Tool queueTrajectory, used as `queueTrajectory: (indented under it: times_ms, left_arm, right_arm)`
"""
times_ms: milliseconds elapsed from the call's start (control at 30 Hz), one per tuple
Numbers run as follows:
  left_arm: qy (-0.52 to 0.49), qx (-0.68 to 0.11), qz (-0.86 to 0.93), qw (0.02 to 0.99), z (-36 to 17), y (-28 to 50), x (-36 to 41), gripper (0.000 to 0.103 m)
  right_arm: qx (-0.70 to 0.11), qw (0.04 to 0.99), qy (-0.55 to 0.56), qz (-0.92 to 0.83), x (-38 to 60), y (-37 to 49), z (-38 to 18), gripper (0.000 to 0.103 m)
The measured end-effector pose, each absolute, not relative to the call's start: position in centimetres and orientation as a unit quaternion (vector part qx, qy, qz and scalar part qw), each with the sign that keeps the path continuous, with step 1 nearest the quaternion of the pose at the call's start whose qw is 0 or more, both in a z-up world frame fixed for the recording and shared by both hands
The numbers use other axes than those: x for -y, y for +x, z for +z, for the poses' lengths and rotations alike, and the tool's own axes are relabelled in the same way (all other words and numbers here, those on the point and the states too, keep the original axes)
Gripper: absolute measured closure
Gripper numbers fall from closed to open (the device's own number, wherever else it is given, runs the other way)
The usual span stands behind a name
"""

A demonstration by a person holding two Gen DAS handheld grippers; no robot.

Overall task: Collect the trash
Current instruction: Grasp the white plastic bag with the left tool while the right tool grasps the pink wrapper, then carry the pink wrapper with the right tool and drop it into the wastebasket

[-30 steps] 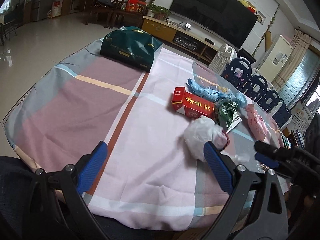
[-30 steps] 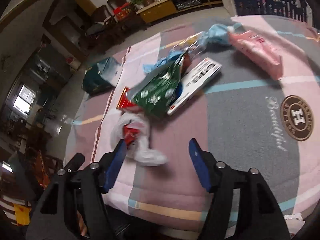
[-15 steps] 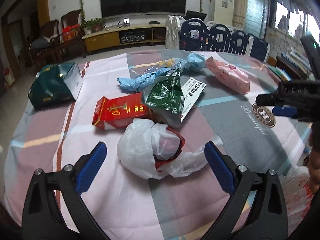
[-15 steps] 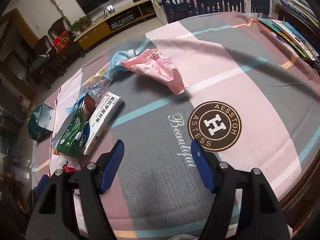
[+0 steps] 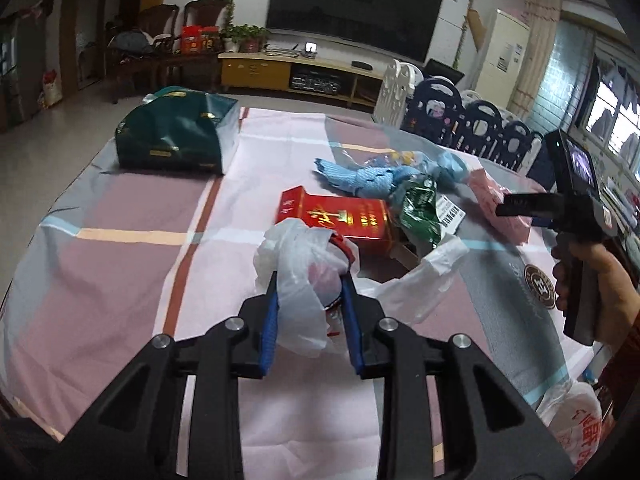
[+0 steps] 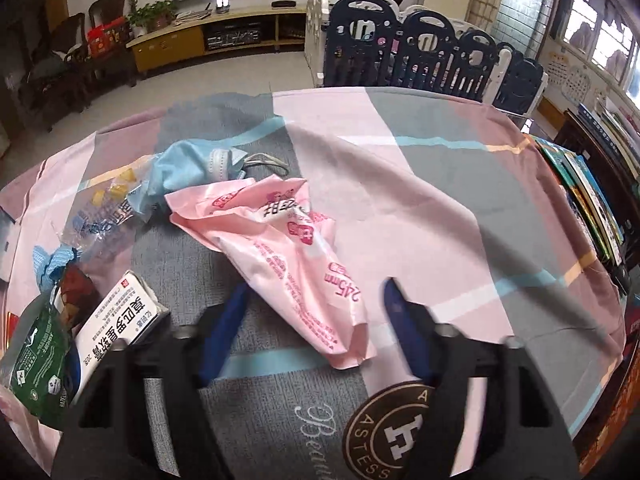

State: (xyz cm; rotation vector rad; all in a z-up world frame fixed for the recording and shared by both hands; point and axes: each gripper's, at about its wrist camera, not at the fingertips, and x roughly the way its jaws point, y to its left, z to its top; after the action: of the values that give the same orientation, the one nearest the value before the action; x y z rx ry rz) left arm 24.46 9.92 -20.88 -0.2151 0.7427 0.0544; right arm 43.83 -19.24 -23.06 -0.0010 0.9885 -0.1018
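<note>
My left gripper (image 5: 310,280) is closing, and its blue pads pinch a crumpled white plastic bag (image 5: 296,264) on the checked tablecloth (image 5: 120,240). Behind the bag lie a red carton (image 5: 344,220), a green wrapper (image 5: 420,216) and a blue cloth (image 5: 360,176). My right gripper (image 6: 316,296) is closing too. A pink packet (image 6: 288,248) lies between its blurred fingers, which do not press on it. Left of it are a white printed box (image 6: 120,324), the green wrapper (image 6: 36,356) and a light blue mask (image 6: 184,168).
A dark green gift bag (image 5: 176,136) stands at the table's far left. A white printed bag (image 5: 576,428) hangs off the near right edge. A playpen fence (image 6: 420,52) lines the far side, and books (image 6: 592,208) are stacked to the right.
My left gripper's jaws have come together around the white plastic bag. My right gripper has moved forward over the pink packet, and its jaws have narrowed.
</note>
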Motion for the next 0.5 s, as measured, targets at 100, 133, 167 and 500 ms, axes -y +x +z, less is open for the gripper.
queueTrajectory:
  times_ms: [100, 133, 167, 500]
  left_arm:
    - [-0.143, -0.388, 0.03, 0.91, -21.7, 24.7, -11.1, 0.074]
    - [-0.155, -0.394, 0.032, 0.905, -21.9, 24.7, -11.5, 0.074]
    - [-0.159, -0.393, 0.035, 0.905, -21.9, 24.5, -11.7, 0.074]
    - [-0.169, -0.409, 0.051, 0.895, -20.8, 19.6, -10.7, 0.074]
  right_arm:
    - [-0.471, 0.881, 0.046, -0.003, 19.0, 41.9, -22.4, 0.089]
    - [-0.466, 0.884, 0.04, 0.008, 18.5, 40.6, -22.0, 0.089]
    - [-0.463, 0.886, 0.029, 0.014, 17.9, 39.3, -21.5, 0.089]
    - [-0.446, 0.89, 0.07, 0.059, 15.1, 22.7, -18.6, 0.089]
